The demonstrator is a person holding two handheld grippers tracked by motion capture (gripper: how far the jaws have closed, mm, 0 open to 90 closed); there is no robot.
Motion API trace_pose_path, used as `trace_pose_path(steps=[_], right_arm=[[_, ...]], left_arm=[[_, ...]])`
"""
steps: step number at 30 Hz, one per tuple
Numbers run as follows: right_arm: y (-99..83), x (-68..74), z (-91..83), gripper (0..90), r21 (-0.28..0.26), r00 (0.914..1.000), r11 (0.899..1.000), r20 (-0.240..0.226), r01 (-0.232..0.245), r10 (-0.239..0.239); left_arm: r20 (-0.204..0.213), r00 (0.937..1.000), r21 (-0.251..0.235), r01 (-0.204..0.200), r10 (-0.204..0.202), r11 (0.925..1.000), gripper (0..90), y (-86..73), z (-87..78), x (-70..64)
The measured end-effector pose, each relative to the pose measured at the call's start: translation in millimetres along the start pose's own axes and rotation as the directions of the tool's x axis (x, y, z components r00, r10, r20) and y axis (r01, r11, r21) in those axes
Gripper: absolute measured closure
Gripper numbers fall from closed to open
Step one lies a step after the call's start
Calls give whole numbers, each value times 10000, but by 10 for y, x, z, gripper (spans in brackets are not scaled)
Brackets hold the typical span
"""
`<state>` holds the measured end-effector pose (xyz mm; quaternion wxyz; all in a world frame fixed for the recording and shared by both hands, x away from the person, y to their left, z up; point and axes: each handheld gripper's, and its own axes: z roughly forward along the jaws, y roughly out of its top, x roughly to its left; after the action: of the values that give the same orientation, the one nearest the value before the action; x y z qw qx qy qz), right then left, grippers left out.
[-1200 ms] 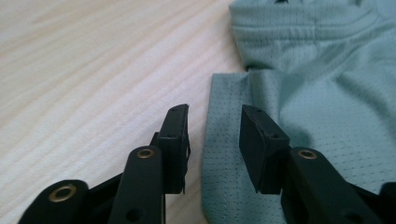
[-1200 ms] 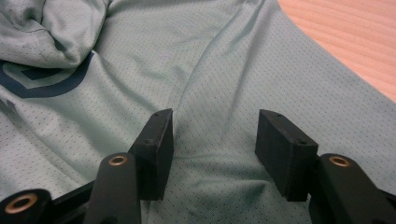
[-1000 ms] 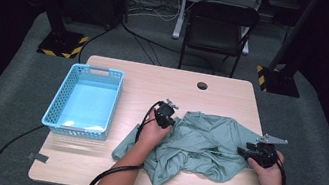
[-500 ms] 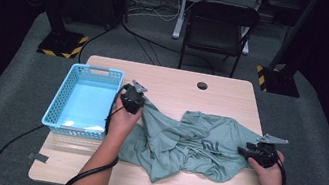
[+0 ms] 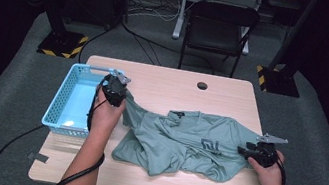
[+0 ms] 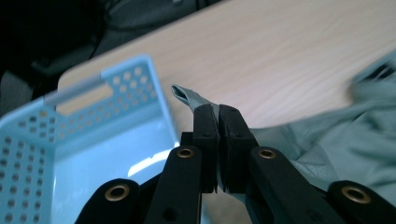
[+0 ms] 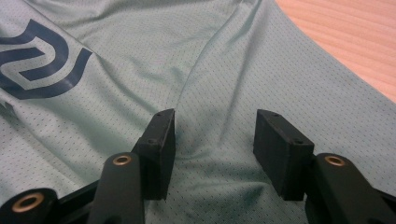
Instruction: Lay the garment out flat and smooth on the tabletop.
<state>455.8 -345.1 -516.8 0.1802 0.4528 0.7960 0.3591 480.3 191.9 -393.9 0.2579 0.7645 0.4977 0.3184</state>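
Stretching across the middle of the wooden table (image 5: 163,87), the grey-green T-shirt (image 5: 184,141) lies partly spread and partly bunched, its dark printed logo (image 5: 208,144) facing up near the right side. It looks like a thin mesh sports fabric: light, limp and rather slick, so it should drape and fold under its own weight instead of holding any shape, and a pinch on one layer may slide off. Hems, sleeve ends and corners, where the cloth is doubled and stitched, seem the surest places to grip.

The left gripper (image 5: 113,89) has its jaws pressed together on just such a spot, a folded edge of the T-shirt (image 6: 189,97) that pokes out beyond the jaw tips, and it holds that corner raised beside the basket with the cloth running taut back toward the pile. The right gripper (image 5: 258,152) rests at the shirt's right edge with its jaws spread wide, fabric (image 7: 215,84) lying between and under them but not pinched.

A light blue plastic basket (image 5: 60,100) with perforated walls sits at the table's left edge, touching nothing of the shirt as far as I can tell. Its floor looks bare, showing just a bright reflection.
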Motion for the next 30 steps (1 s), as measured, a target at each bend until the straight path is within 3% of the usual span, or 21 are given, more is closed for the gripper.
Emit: trace_pose_path(steps=[3,5,8,11,17,24,27,30], right_arm=[[-3,0,0,480,-21,10000,10000,-9,5,-5],[-5,-1,0,479,-44,10000,10000,-15,3,-3],[-1,1,0,480,-9,10000,10000,1,-17,18],[1,2,0,479,1,10000,10000,15,-13,13],[2,-1,3,484,1,10000,10000,27,20,-20],[6,-32,6,486,-11,9999,10000,102,-3,3],[11,-66,11,486,-30,9998,10000,180,-46,46],[9,-121,8,487,-54,9996,9999,271,-98,99]], left_arm=[[-29,9999,217,148,-148,9997,838,-125,76,5],[-96,9997,71,223,-223,9997,747,-170,93,-3],[277,9985,-249,474,-467,9986,705,-182,108,-34],[908,9942,-361,614,-579,9975,691,-173,185,-111],[2020,9783,108,453,-466,9989,672,-248,534,-394],[3073,9501,473,411,-537,9980,635,-330,934,-597],[2972,9540,580,236,-398,9980,627,-331,1048,-643],[2681,9633,665,-14,-165,9978,625,-336,1131,-656]])
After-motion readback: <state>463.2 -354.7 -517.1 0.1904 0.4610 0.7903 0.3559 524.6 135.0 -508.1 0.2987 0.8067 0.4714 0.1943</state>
